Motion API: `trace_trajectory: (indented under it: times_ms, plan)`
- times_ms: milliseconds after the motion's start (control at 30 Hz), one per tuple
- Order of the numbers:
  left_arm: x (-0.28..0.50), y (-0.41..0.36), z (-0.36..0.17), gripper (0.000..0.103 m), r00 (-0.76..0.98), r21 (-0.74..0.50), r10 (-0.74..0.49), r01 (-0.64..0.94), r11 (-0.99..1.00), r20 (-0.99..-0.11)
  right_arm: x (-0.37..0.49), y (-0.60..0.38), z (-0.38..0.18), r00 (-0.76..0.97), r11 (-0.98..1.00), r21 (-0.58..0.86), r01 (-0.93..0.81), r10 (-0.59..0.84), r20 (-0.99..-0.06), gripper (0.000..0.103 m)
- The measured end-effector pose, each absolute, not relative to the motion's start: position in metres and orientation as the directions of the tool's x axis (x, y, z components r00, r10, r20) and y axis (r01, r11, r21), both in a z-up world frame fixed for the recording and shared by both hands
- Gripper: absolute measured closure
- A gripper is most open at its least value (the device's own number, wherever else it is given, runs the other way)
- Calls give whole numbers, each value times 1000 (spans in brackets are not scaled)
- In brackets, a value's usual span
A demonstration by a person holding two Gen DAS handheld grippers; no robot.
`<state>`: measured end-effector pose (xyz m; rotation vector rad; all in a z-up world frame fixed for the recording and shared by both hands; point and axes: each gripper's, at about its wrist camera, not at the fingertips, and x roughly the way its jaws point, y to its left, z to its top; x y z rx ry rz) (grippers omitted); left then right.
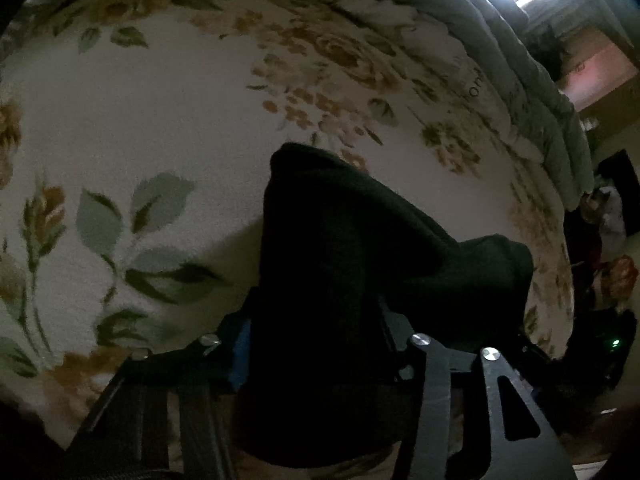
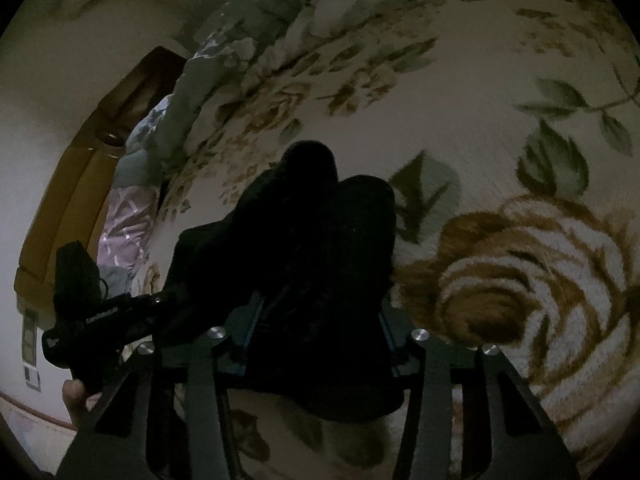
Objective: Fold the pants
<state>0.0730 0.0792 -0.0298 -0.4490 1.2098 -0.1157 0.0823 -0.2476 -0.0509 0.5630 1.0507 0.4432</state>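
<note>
Each gripper is a black metal linkage of flat slotted arms joined by round silver screws (image 2: 420, 335). Blue pads (image 1: 241, 354) line the inner finger faces. The left gripper (image 2: 86, 320) carries a boxy black camera, faint white lettering and a thin cable; bare skin (image 2: 74, 394) shows at its handle.

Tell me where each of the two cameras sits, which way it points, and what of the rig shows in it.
Left wrist: on the left gripper, looking along its fingers at the black pants bunched between them, above the floral blanket; its own linkage shows.
Right wrist: on the right gripper, facing pants over the same blanket; its linkage shows, with the left gripper at left.
Shared: pants, blanket, quilt.
</note>
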Motion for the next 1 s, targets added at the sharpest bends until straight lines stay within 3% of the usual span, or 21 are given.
trace_trajectory:
  times_ms: [333, 700, 1000]
  plan:
    - [59, 80, -3, 75, 405, -408, -328, -127, 904, -854, 77, -243, -35, 447, 776, 622, -106, 596, -667, 59]
    - [48, 110, 46, 76, 507, -399, -283, -133, 907, -814, 90, -212, 0, 453, 741, 641, -201, 650, -610, 61]
    - [74, 152, 55, 76, 544, -354, -204, -186, 917, -814, 141, -164, 7, 430, 712, 647, -273, 692, -580, 61]
